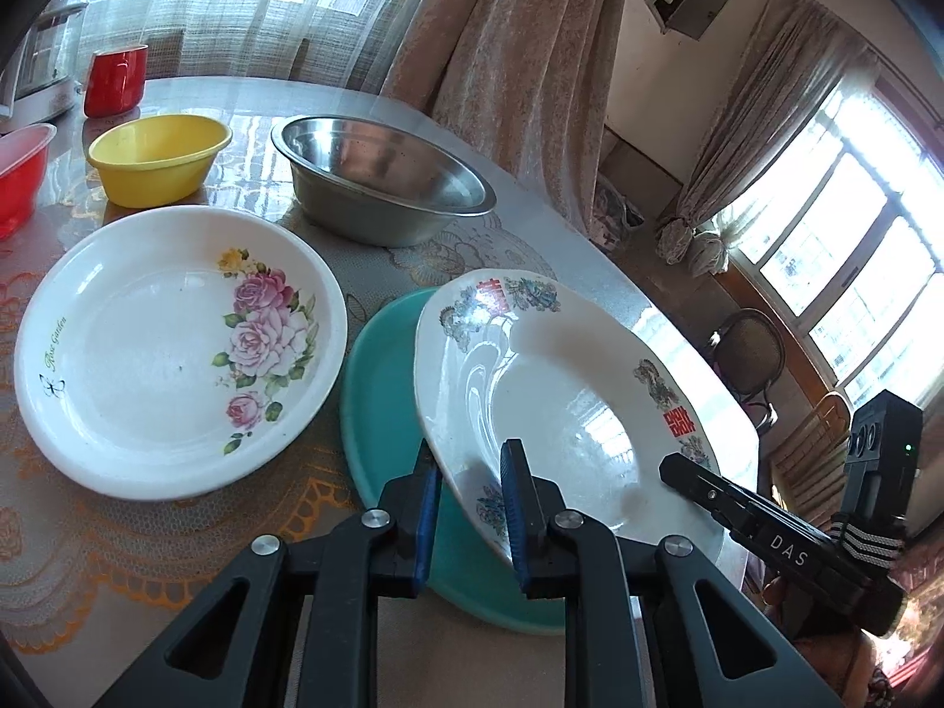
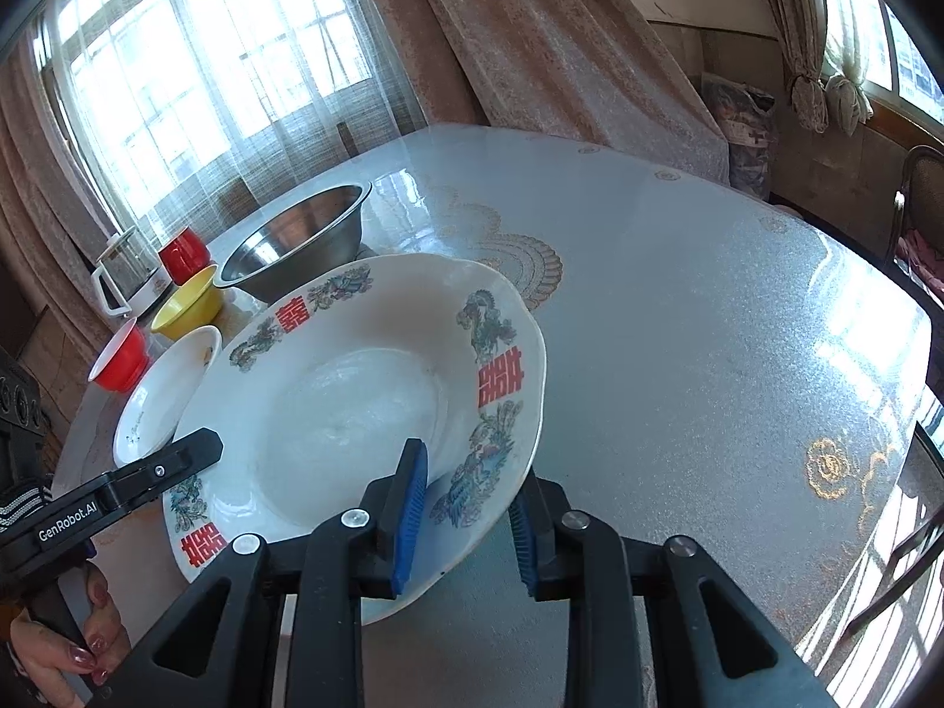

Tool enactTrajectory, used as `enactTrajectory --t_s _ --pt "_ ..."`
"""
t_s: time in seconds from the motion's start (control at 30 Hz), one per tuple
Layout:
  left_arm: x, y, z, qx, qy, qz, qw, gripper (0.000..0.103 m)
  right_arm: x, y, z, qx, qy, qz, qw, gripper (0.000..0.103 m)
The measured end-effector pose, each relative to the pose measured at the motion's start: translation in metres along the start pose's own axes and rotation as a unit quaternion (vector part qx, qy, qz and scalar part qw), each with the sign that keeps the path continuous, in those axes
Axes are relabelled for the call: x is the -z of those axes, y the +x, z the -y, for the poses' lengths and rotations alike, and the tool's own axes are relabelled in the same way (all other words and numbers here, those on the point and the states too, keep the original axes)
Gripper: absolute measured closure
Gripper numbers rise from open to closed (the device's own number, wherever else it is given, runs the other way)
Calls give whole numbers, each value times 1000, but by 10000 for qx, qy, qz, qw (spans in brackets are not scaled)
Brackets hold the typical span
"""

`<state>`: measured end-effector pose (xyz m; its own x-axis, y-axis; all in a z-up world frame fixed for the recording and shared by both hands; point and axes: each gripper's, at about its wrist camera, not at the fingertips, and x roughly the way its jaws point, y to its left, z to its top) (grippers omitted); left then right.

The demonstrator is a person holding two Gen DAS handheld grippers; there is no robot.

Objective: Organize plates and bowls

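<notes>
The dragon-patterned plate [image 1: 566,407] sits tilted at centre frame, raised over the teal plate [image 1: 377,413] (one rim lifted, the other low). The left tongs [image 1: 469,507] pinch its near rim; the right tongs [image 2: 466,516] pinch the opposite edge. To the left lies the rose plate [image 1: 177,348], just beside the teal one. Behind stand the steel bowl [image 1: 383,177] and yellow bowl [image 1: 159,156]. The table [image 2: 708,354] spreads wide and glossy toward the right, curtained windows beyond.

A red cup [image 1: 115,80] and a glass jug [image 2: 127,276] stand near the curtains [image 1: 507,76].
</notes>
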<state>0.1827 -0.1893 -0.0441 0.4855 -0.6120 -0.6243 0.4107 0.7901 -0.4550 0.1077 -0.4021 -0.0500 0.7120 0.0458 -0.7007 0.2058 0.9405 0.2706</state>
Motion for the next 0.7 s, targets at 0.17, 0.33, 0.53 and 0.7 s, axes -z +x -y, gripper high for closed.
enactTrajectory --t_s 0.17,0.33,0.53,0.7 --pt "0 -20 -9 190 61 253 9995 83 1 -3 -2 38 30 -2 10000 73" --pt "-2 -49 -25 136 51 689 9975 83 4 -14 -2 134 3 119 9998 71" --pt "-9 -78 -72 -540 -553 1084 9911 83 1 -44 -9 700 -106 725 9949 70" --pt "-14 -92 -106 -1131 -907 1307 9808 62 -12 -58 -48 514 -554 1025 9919 69"
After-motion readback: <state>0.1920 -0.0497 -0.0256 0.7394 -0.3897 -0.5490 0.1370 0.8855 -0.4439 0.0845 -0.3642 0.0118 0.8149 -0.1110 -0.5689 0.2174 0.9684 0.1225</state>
